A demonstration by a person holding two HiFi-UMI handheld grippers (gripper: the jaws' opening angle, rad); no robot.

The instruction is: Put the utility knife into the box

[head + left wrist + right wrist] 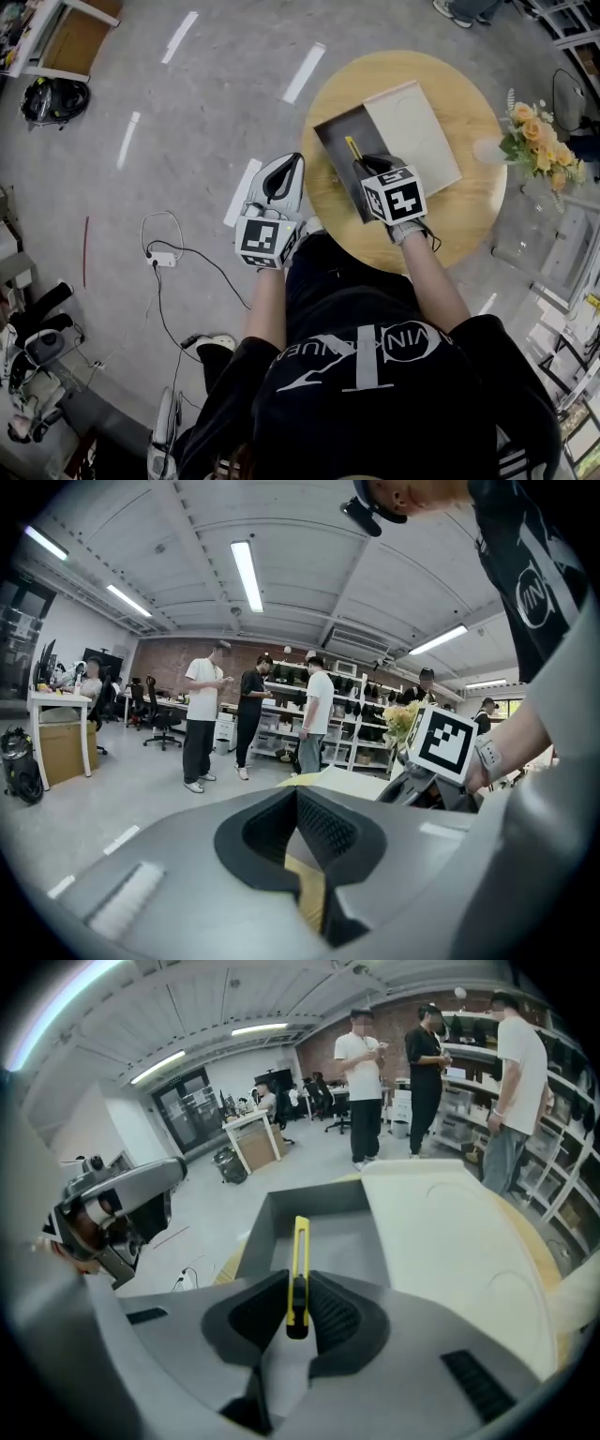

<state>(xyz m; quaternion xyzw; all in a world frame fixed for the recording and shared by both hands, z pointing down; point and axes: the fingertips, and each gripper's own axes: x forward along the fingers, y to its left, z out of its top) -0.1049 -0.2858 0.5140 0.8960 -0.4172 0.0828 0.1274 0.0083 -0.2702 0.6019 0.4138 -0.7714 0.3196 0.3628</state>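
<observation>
A yellow utility knife [352, 147] [299, 1251] is clamped in my right gripper [367, 161] [298, 1302], its tip pointing away from me. It hangs over the grey inside of the open box [339, 131] [352, 1232], whose cream lid [414, 131] [450, 1232] lies flipped open to the right. The box rests on a round wooden table [469, 216]. My left gripper [298, 159] [298, 794] is held off the table's left edge above the floor, its fingertips together with nothing between them.
A vase of orange flowers [539, 141] stands at the table's right edge. On the floor to the left lie a white cable and socket [164, 255] and a black backpack [54, 98]. Several people [202, 724] stand near shelves in the distance.
</observation>
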